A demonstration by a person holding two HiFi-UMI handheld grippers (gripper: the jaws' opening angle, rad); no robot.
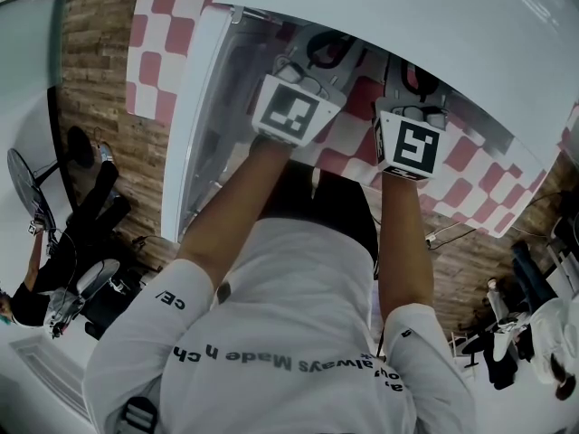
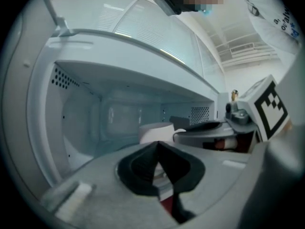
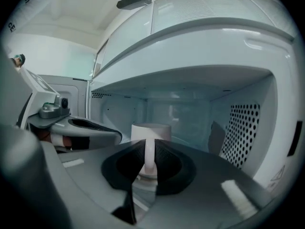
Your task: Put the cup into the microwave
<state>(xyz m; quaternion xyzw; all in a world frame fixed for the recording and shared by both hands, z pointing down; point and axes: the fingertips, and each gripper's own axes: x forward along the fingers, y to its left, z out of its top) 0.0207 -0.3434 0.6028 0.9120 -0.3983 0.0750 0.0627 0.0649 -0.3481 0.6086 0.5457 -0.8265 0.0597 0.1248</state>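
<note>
The white microwave (image 1: pixel 407 25) stands open, its door (image 1: pixel 194 125) swung out to the left. A white cup (image 3: pixel 150 131) sits upright at the mouth of the cavity. My right gripper (image 3: pixel 149 152) is shut on the cup's handle, which shows as a white strip between the dark pads. From the left gripper view the same cup (image 2: pixel 156 131) shows just past my left gripper (image 2: pixel 157 147), which is shut with nothing in it and held beside the right gripper (image 2: pixel 205 129). In the head view only the two marker cubes (image 1: pixel 294 111) show; the jaws are hidden under the microwave's top.
The cavity's right wall (image 3: pixel 243 132) is perforated, and its back wall (image 3: pixel 176 116) lies a short way behind the cup. A red and white checked cloth (image 1: pixel 154 43) lies under the microwave. Another person (image 1: pixel 63 260) and a fan (image 1: pixel 23 188) are off to the left.
</note>
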